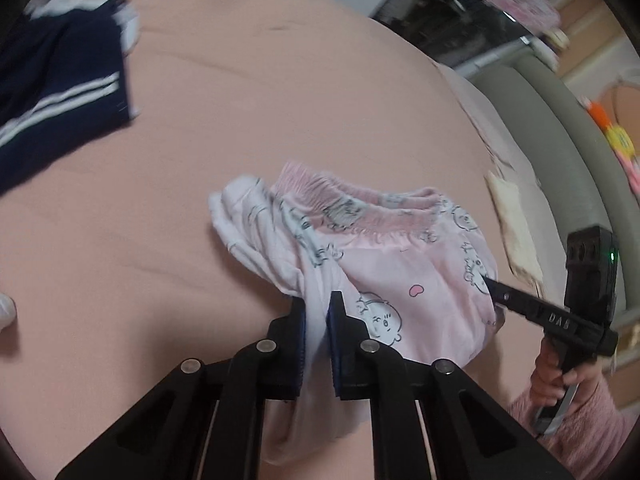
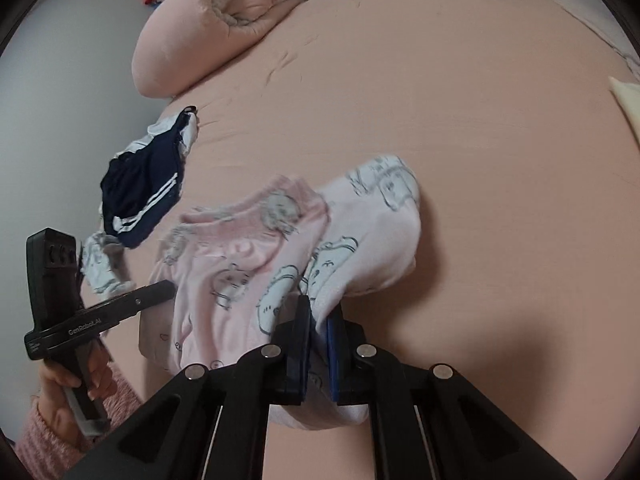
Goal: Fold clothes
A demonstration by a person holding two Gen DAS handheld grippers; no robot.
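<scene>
Both tools are clamped on the pink cartoon-print pyjama trousers (image 1: 400, 264) lying bunched on the pink bed sheet (image 1: 260, 100): left tool (image 1: 316, 312) on a white edge, right tool (image 2: 318, 320) likewise. Grasping looks complete; next likely calls for lifting and spreading the garment flat

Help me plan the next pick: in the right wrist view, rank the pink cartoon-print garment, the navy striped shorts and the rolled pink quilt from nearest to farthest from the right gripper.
1. Pink cartoon-print garment: clamped in the right gripper.
2. Navy striped shorts: farther, upper left.
3. Rolled pink quilt: farthest, at the bed's far edge.
</scene>
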